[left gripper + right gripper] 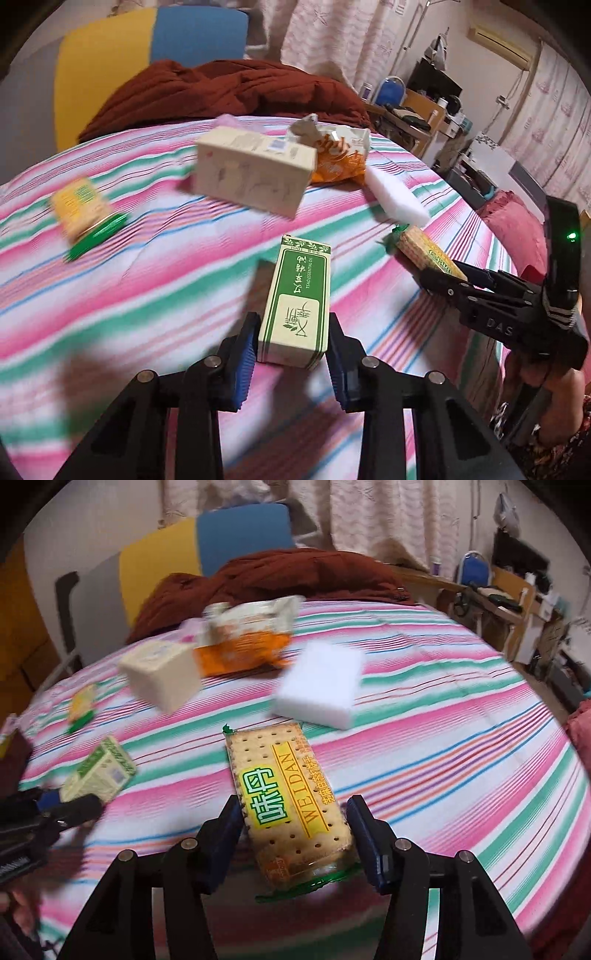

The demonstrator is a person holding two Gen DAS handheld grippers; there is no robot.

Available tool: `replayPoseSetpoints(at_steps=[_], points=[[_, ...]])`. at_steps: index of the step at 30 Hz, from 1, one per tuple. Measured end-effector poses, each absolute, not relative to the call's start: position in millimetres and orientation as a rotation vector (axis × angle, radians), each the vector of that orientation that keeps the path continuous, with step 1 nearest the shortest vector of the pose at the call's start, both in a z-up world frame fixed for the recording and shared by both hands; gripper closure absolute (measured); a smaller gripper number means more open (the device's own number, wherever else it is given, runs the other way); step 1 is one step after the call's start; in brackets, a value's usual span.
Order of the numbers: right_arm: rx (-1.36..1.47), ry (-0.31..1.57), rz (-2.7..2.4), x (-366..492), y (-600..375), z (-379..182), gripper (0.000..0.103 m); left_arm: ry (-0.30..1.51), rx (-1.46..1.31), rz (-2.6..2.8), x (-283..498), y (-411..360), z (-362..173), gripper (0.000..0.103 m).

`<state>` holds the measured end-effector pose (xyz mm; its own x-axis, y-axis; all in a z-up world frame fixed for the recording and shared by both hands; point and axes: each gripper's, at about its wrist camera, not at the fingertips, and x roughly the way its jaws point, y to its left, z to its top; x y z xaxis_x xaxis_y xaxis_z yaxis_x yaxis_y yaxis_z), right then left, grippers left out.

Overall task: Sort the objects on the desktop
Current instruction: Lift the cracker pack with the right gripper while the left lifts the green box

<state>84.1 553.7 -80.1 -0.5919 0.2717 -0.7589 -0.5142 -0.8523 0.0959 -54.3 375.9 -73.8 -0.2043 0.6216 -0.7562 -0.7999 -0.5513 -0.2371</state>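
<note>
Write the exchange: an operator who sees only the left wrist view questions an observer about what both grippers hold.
Operator: I see the right gripper's packet only edge-on. What is printed on it?
Observer: The cracker packet reads WEIDAN on a yellow band; it sits between the pads of the right gripper.
Operator: Does my green box show anything on its far side?
Observer: The green box in the left gripper has a small bluish printed patch there, too blurred to read.

Left gripper (291,354): jaws clamped on the green box (295,302), held above the striped cloth (147,295). Right gripper (295,834): jaws clamped on the cracker packet (291,805), right of that box.
</note>
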Motion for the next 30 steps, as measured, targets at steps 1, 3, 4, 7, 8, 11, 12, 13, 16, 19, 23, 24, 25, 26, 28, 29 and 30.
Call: replayPoseSetpoints(at_steps=[1,3,4,7,8,11,12,13,16,19,23,24,25,26,28,29,30], points=[[-1.085,0.432,2.454,83.9,539.2,-79.4,0.044,0.247,-1.058,1.908,-52.5,364.9,-73.8,0.068],[-1.088,0.446,2.510,83.3,509.8,-78.1,0.044,0.229,-1.063,1.941,-48.8,342.9,-73.7,0.068],[-1.089,0.460,2.542,82.4,495.4,-77.4,0.044,0.220,-1.065,1.958,-47.0,331.9,-73.6,0.068],[-1.087,0.435,2.607,76.7,448.7,-78.3,0.042,0.176,-1.076,2.001,-44.1,295.0,-73.6,0.069],[-1.086,0.407,2.616,74.7,437.7,-79.8,0.038,0.163,-1.076,2.015,-43.1,283.1,-73.5,0.069],[-1.074,0.343,2.636,69.3,409.7,-86.0,0.007,0.149,-1.069,2.044,-39.3,261.0,-74.3,0.069],[-1.066,0.328,2.639,67.7,404.6,-88.1,0.000,0.143,-1.068,2.048,-38.3,255.4,-74.3,0.069],[-1.051,0.306,2.636,66.4,402.3,-89.7,0.000,0.140,-1.067,2.047,-37.8,253.9,-74.1,0.069],[-1.031,0.195,2.622,68.1,392.3,-96.2,0.000,0.122,-1.064,2.041,-38.3,250.2,-74.4,0.069],[-1.038,0.208,2.644,72.2,397.2,-94.6,0.000,0.109,-1.057,2.026,-37.8,252.0,-75.4,0.059],[-1.014,0.311,2.637,80.1,410.2,-89.2,0.001,0.105,-1.054,2.011,-34.0,250.8,-71.6,0.051],[-0.985,0.354,2.619,83.9,415.0,-87.2,0.008,0.103,-1.054,2.010,-33.4,250.8,-70.2,0.051],[-0.953,0.417,2.601,87.8,421.5,-85.1,0.018,0.097,-1.051,2.011,-33.8,250.7,-67.9,0.051],[-0.928,0.481,2.583,89.7,428.5,-84.1,0.022,0.107,-1.040,2.021,-34.0,251.8,-65.3,0.050],[-0.900,0.595,2.551,87.9,441.8,-84.5,0.031,0.134,-1.021,2.039,-35.0,255.8,-61.6,0.049],[-0.905,0.603,2.540,83.5,444.1,-84.5,0.032,0.145,-1.018,2.038,-36.3,259.6,-61.3,0.049],[-0.912,0.589,2.529,77.9,444.8,-84.1,0.035,0.157,-1.016,2.036,-37.7,263.5,-61.0,0.049]])
